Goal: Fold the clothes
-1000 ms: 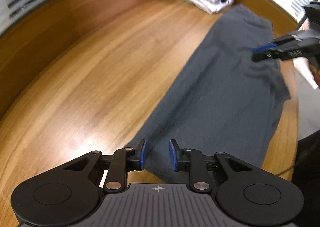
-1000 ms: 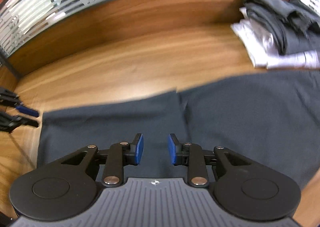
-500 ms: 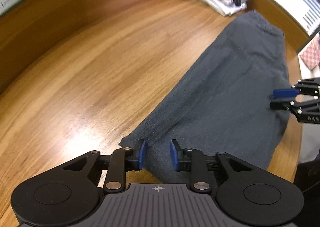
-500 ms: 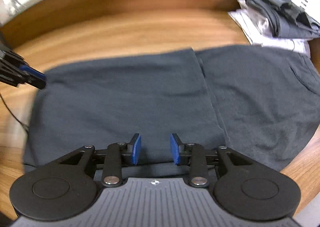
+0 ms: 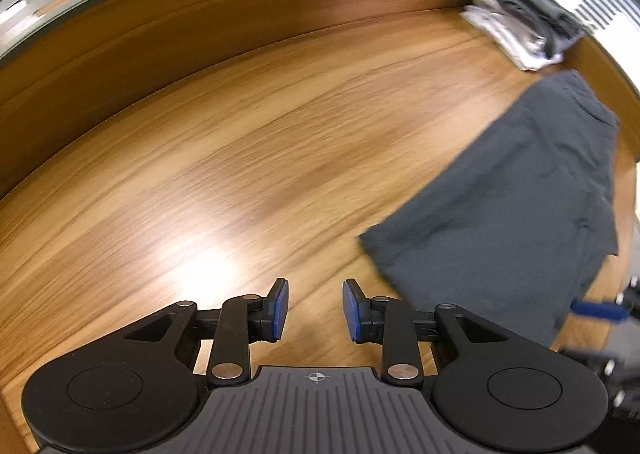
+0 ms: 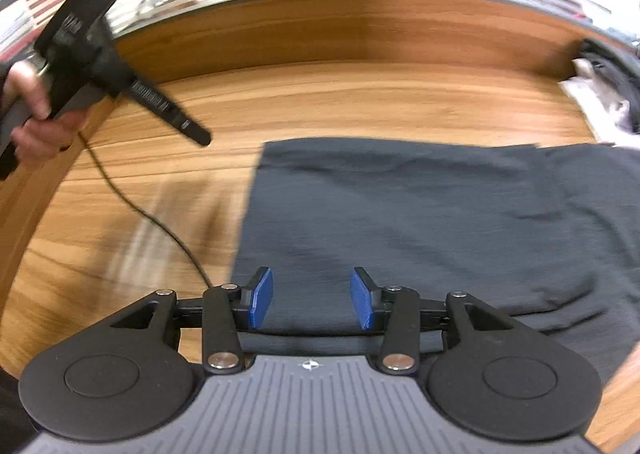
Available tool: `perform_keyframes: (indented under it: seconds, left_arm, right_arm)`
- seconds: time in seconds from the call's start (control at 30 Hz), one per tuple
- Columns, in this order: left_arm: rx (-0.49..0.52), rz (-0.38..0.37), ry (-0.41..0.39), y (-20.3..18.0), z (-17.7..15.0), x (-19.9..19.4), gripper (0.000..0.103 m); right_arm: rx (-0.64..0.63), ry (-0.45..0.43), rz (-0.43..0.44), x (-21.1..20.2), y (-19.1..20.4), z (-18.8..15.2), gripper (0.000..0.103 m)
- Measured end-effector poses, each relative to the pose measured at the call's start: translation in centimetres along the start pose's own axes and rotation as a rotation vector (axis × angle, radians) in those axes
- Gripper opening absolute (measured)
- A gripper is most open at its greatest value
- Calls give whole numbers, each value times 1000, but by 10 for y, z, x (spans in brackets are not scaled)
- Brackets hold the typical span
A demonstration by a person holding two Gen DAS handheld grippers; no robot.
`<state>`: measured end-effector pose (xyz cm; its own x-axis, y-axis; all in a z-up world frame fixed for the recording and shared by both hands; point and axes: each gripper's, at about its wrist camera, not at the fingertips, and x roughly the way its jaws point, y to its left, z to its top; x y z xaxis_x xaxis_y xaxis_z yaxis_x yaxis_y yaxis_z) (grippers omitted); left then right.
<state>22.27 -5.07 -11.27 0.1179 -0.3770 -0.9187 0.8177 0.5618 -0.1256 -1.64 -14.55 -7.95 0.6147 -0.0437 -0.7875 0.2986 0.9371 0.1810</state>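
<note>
Fingers of the left gripper (image 5: 314, 310) have let go: blue pads parting, nothing between them, bare worktop (image 5: 240, 182) under and ahead of them. A second ago the corner of the dark grey garment (image 5: 516, 214) lay between these fingers; now that corner sits off to their right, flat on the wood, clear of the pads.

Right gripper (image 6: 311, 304) likewise released and widening. Its fingers hover over the near hem of the garment (image 6: 420, 222); cloth lies below and between them, but the pads do not pinch it. Half a second back the garment's left edge lay far out to the left of these fingers; now it runs just off the left finger.

Beyond the right fingers and to their left, the person's hand (image 6: 36, 126) carries the left gripper above the worktop edge, a thin cable (image 6: 152, 218) trailing across the wood.

Farthest out, beyond the garment, a stack of folded clothes (image 5: 524, 30) sits at the back of the worktop.

Reading: one fold looks laid and dropped, garment narrow and doubled along its length. Both hands free, probably repositioning for the next fold.
</note>
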Motion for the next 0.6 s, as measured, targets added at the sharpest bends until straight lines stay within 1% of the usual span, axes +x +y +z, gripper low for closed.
perform_keyframes:
  seconds: [0.07,0.1,0.17,0.2,0.23,0.3,0.37,0.5,0.6]
  left_arm:
    - [-4,22,5,5,-2,-4,44]
    - [-11,31,8,7,-4,-6,47]
    - [-36,52,10,9,-7,-9,58]
    - [-50,57,9,11,-10,-10,62]
    - [-62,53,7,12,-12,-11,67]
    - [-92,37,-2,14,-17,-13,71]
    - [-127,11,-20,18,-21,-14,77]
    - [-189,-45,-39,16,-19,-8,79]
    - [-222,-93,-51,10,-13,1,79]
  right_arm:
    - [-13,11,15,7,10,-5,48]
    - [-23,15,22,10,14,-7,48]
    - [-49,29,26,18,21,-11,48]
    - [-58,32,26,21,23,-12,48]
    - [-65,36,30,24,26,-13,48]
    - [-84,46,38,30,31,-14,48]
    - [-104,58,45,35,36,-16,48]
    - [-138,75,30,44,47,-25,49]
    - [-183,65,-4,47,54,-32,50]
